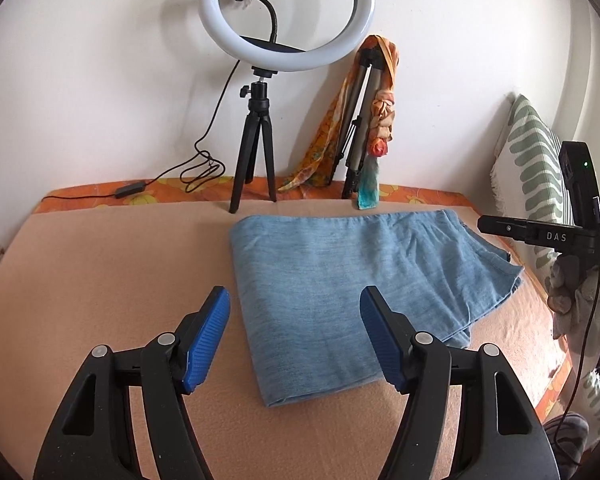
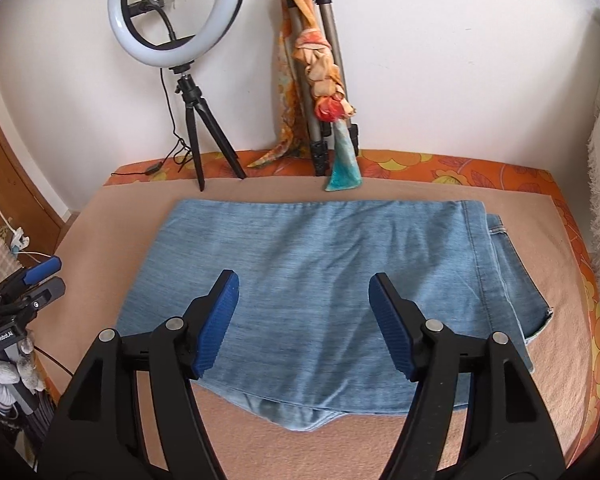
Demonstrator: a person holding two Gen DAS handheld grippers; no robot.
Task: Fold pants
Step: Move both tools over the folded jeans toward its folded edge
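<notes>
Light blue denim pants [image 1: 340, 264] lie folded into a flat block on a peach blanket [image 1: 100, 280]. In the left wrist view my left gripper [image 1: 294, 294] hovers open over the pants' near left corner, with nothing between its blue pads. The right gripper's black body [image 1: 540, 236] shows at the far right, held by a gloved hand. Seen from the right wrist, the pants [image 2: 320, 240] show layered hems at the right and a lower layer poking out at the front. My right gripper [image 2: 303, 278] stands open above their middle, holding nothing. The left gripper [image 2: 40, 272] sits at the left edge.
A ring light on a small black tripod [image 1: 256, 152] stands at the back edge with its cable [image 1: 204, 168] trailing left. A folded tripod draped with an orange scarf [image 1: 364, 128] leans on the wall. A green-patterned pillow [image 1: 536, 168] lies at the right.
</notes>
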